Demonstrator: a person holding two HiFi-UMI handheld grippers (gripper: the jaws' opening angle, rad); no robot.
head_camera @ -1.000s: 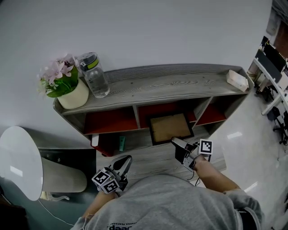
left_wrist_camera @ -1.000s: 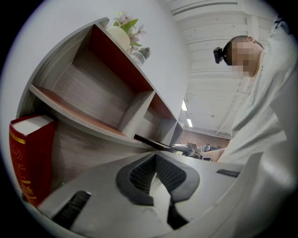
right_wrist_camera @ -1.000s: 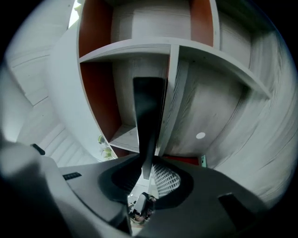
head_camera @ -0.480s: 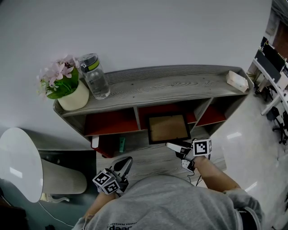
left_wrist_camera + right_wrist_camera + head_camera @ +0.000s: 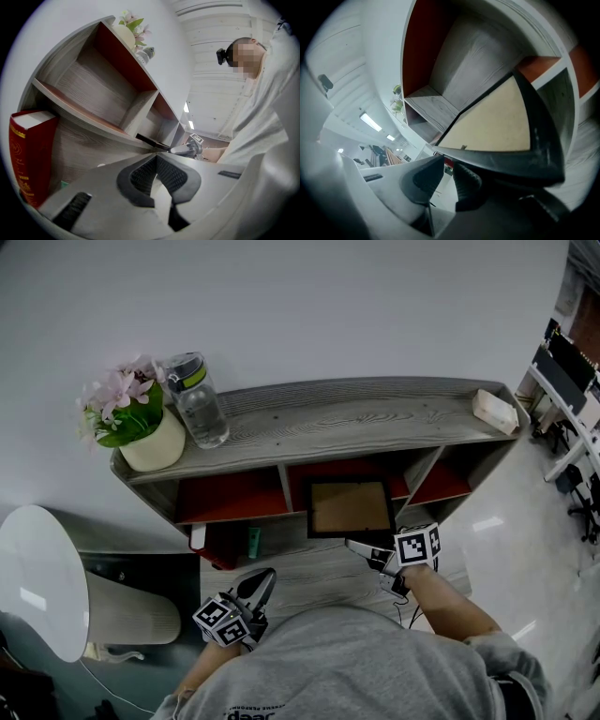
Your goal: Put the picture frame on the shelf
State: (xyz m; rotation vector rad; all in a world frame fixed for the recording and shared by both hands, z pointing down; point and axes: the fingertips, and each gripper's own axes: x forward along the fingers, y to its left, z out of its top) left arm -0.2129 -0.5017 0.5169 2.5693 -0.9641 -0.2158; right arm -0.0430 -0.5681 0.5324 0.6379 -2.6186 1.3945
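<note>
The black picture frame (image 5: 351, 507) with a tan panel stands in the middle compartment of the grey wooden shelf (image 5: 356, 418). In the right gripper view the frame (image 5: 497, 122) fills the upper right, leaning into the compartment. My right gripper (image 5: 354, 545) sits just below the frame's bottom edge. Its jaws have just been closing; a narrow gap remains at the right gripper (image 5: 447, 164), with nothing between the pads. My left gripper (image 5: 265, 575) hangs low at the left, away from the frame. Its pads meet at the tip in the left gripper view (image 5: 156, 159).
On the shelf top stand a flower pot (image 5: 150, 432), a water bottle (image 5: 199, 399) and a small pale box (image 5: 494, 409). A red book (image 5: 30, 159) stands in the lower left compartment. A white round table (image 5: 42, 577) is at the left.
The frame went from tilting forward with the right gripper at its lower edge to standing squarer in the compartment. The right gripper rolled and drew back slightly. The left gripper stayed still.
</note>
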